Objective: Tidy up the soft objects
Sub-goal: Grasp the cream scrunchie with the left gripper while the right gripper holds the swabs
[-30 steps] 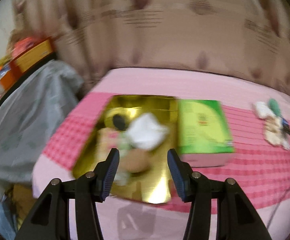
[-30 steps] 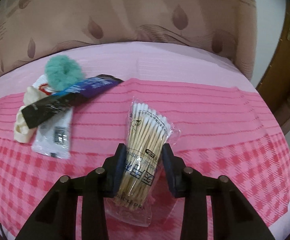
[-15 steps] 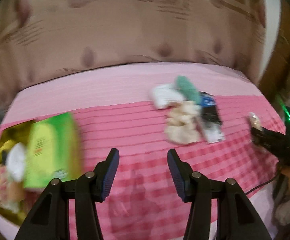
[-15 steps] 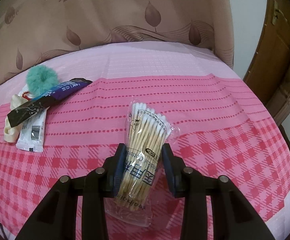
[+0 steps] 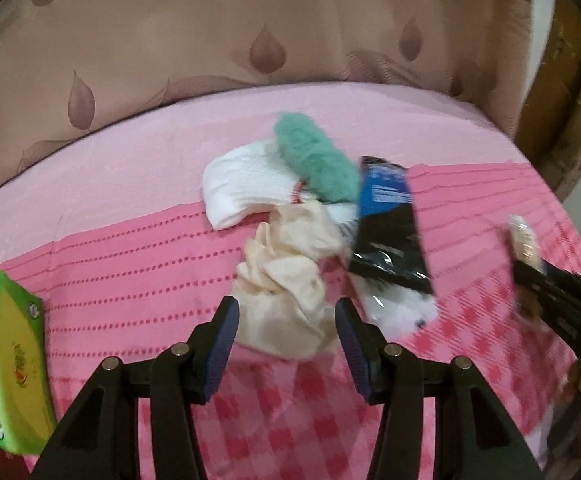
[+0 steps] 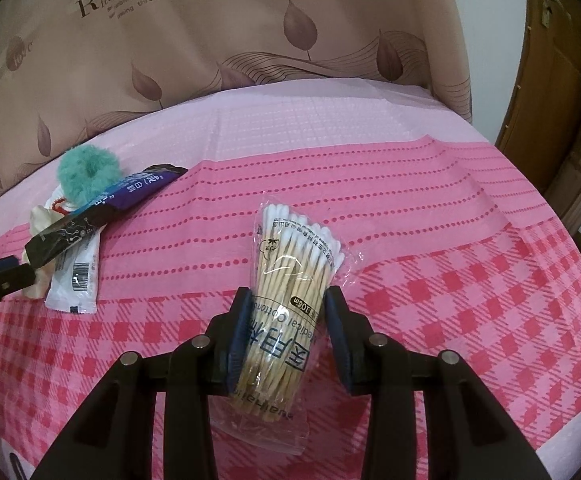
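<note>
Two grippers worked one pink bedspread (image 6: 410,208). The right gripper (image 6: 286,324) was clamped on a packet of cotton swabs (image 6: 290,280), held by its lower half so the cotton tips pointed away, probably ready for carrying. The left gripper (image 5: 286,336) stood spread and empty, its pads flanking a crumpled cream cloth (image 5: 286,292) without touching it, as far as the blur showed. That cloth lay against a white sock (image 5: 242,188), a teal scrunchie (image 5: 314,160) and a black sachet (image 5: 386,232), heaped for sorting.

Scrunchie (image 5: 314,164) behind crumpled cloth (image 5: 290,280), sachet (image 5: 390,224) right of cloth, box (image 5: 6,376) far left
</note>
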